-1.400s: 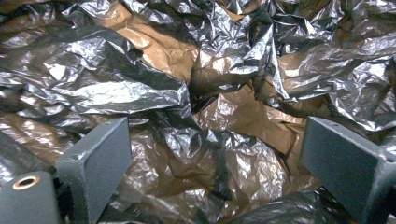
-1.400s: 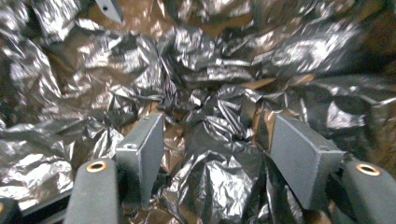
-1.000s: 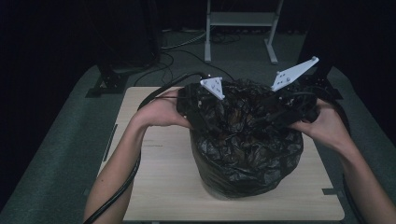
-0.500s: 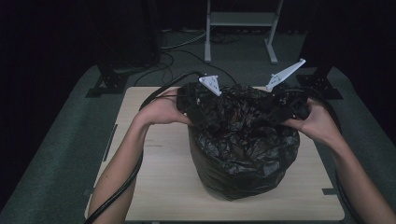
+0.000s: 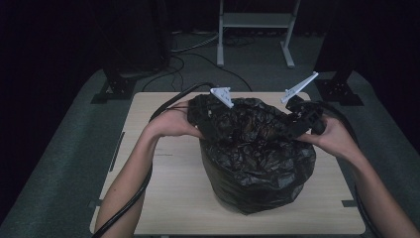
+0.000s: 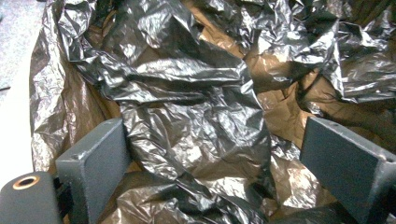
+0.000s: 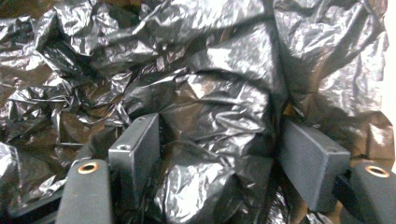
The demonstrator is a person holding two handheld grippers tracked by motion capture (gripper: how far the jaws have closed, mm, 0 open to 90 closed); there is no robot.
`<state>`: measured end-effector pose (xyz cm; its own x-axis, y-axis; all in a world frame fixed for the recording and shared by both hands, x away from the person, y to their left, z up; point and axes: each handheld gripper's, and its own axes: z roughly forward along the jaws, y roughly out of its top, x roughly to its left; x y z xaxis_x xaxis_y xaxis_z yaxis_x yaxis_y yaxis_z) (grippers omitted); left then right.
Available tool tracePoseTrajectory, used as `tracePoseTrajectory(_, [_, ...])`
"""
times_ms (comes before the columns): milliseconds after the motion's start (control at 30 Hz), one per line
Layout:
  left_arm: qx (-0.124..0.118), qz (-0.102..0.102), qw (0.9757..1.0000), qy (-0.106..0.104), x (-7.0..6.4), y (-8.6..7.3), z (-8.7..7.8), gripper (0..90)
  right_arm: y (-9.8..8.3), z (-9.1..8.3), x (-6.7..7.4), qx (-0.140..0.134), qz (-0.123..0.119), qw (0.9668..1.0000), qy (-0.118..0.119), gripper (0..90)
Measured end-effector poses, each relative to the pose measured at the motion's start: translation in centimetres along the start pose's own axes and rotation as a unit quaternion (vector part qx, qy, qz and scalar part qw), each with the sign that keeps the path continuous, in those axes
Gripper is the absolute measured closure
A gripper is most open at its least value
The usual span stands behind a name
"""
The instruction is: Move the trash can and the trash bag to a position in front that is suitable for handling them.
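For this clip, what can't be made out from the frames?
- What is under the black bag: in the high view the crumpled plastic covers it completely.
- Left gripper fingertips in the high view: buried in the plastic folds.
- Right gripper in the right gripper view: plastic bulges between its spread jaws, but whether they pinch it is unclear.
- Room beyond the table: too dark.

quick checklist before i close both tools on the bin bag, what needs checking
1. Left tool open with film between its jaws: ok, a crumpled fold sits in the gap.
2. Right tool open with film between its jaws: ok, a bulge of plastic fills the gap.
3. Tools on opposite sides of the black bag: ok in the high view.
4. Bag resting well inside the table: ok.
5. Single layer or bunched layers between the jaws: cannot tell.
6. What is under the bag: cannot tell.
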<state>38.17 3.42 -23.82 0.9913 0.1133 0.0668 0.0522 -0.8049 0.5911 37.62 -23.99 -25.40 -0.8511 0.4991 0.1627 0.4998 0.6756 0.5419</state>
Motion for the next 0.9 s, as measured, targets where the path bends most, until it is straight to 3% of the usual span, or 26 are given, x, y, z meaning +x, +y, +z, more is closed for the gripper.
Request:
tracePoseTrajectory(333, [0.006, -0.005, 0.9999, -0.008, -0.4, -0.7, 0.1, 8.3, -0.5, 0.7, 0.3, 0.023, 0.009, 0.9996, 0.012, 30.9])
tracePoseTrajectory(433, [0.001, -0.004, 1.0, -0.008, -0.4, -0.8, -0.2, 8.3, -0.4, 0.5, 0.6, 0.024, 0.003, 0.9997, -0.002, 30.1])
tracePoseTrajectory(667, [-0.02, -0.005, 0.9997, 0.014, -0.6, -0.4, -1.4, 8.3, 0.4, -1.3, 1.3, -0.02, -0.007, 0.9989, -0.041, 28.2])
tracePoseTrajectory(900, [-0.022, 0.003, 0.9996, 0.02, -0.7, 0.4, -1.6, 8.3, 1.8, -3.2, 2.2, -0.058, -0.026, 0.9951, -0.076, 28.0])
